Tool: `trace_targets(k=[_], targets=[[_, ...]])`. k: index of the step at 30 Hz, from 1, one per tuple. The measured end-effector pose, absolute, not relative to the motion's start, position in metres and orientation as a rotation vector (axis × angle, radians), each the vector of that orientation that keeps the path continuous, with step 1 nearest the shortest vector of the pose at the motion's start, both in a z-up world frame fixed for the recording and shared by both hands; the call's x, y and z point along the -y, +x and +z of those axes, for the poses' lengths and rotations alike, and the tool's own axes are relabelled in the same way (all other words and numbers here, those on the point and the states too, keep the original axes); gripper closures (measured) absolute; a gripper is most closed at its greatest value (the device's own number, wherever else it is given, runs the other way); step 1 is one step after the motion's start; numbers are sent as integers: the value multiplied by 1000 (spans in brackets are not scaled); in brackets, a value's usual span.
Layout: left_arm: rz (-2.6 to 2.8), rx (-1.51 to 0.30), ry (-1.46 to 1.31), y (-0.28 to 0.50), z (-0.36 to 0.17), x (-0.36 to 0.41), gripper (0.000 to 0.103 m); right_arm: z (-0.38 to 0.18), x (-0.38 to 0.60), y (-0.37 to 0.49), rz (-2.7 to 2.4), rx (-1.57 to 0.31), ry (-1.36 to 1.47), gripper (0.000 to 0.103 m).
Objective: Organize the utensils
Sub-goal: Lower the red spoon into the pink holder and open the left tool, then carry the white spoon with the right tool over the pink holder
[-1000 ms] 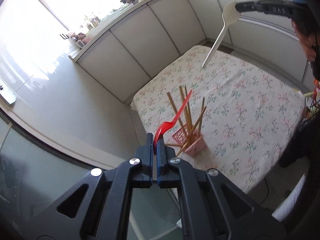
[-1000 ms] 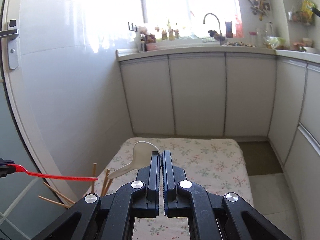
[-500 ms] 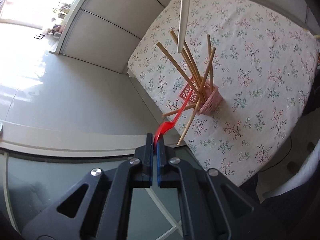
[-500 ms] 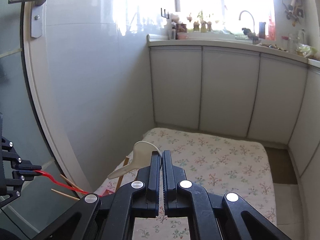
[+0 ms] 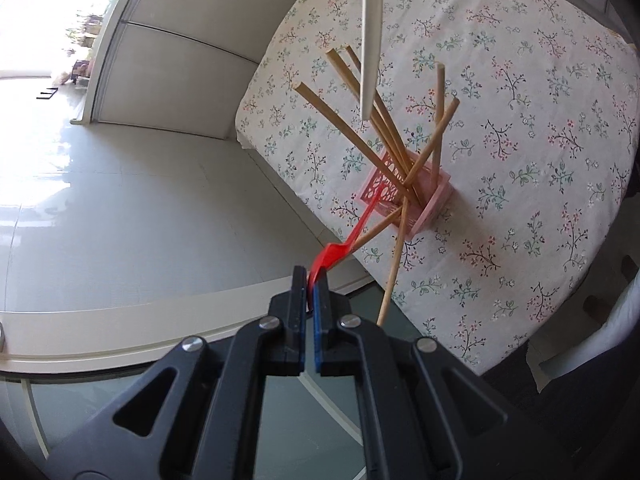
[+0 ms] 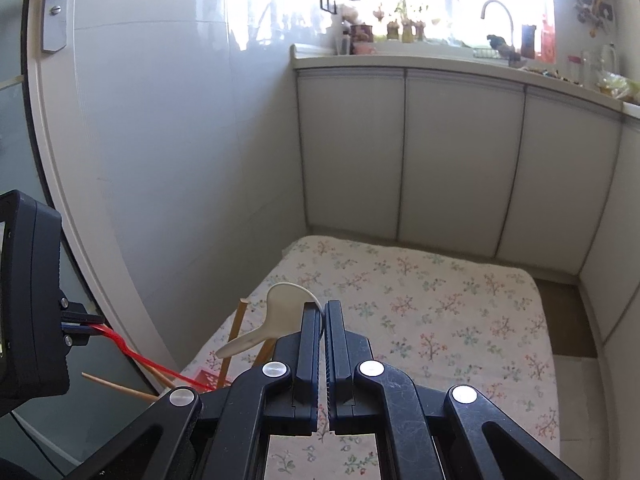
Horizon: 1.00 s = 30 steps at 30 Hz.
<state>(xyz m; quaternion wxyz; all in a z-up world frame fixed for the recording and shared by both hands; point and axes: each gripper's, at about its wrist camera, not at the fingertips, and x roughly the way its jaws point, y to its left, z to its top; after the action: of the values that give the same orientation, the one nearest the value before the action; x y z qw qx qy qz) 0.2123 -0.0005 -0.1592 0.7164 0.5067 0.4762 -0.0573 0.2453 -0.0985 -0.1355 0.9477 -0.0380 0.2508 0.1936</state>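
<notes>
My left gripper [image 5: 311, 276] is shut on the head of a red plastic fork [image 5: 358, 229]. The fork's handle points down into a pink slotted utensil holder [image 5: 424, 200] on the flowered table. Several wooden chopsticks [image 5: 348, 128] fan out of the holder. My right gripper [image 6: 323, 309] is shut on the bowl of a white plastic spoon [image 6: 276, 312]. Its handle [image 5: 370, 44] hangs above the chopsticks in the left wrist view. The red fork [image 6: 152, 366] and left gripper [image 6: 74, 326] show at the left of the right wrist view.
The flowered tablecloth [image 5: 520, 128] covers a low table beside grey cabinets [image 6: 452, 160]. A white wall [image 6: 168, 160] and glass door [image 6: 24, 92] stand left of the table. The holder sits near the table's left edge. A counter with a tap [image 6: 496, 12] runs behind.
My left gripper has lowered the red fork until its handle tip reaches the holder. My right gripper has brought the white spoon lower and closer over the chopsticks.
</notes>
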Motion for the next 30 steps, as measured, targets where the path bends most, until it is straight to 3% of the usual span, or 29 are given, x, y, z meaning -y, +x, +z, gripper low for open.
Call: trace_targets(k=[10, 16, 18, 22, 24, 30], targets=[[-209, -1021, 820, 234, -135, -3, 98, -134, 105, 249, 383, -517, -63, 101], [-189, -927, 577, 224, -110, -20, 78, -131, 99, 244, 400, -502, -88, 101], [-174, -894, 482, 218, -105, -29, 67, -129, 94, 240, 410, -493, -104, 101], [-84, -824, 345, 203, -104, -49, 56, -128, 74, 232, 408, -471, -183, 101], [-53, -795, 253, 196, -106, -61, 46, -130, 62, 230, 408, -465, -234, 101], [-42, -741, 66, 186, -112, -88, 42, -151, 22, 232, 406, -466, -354, 101]])
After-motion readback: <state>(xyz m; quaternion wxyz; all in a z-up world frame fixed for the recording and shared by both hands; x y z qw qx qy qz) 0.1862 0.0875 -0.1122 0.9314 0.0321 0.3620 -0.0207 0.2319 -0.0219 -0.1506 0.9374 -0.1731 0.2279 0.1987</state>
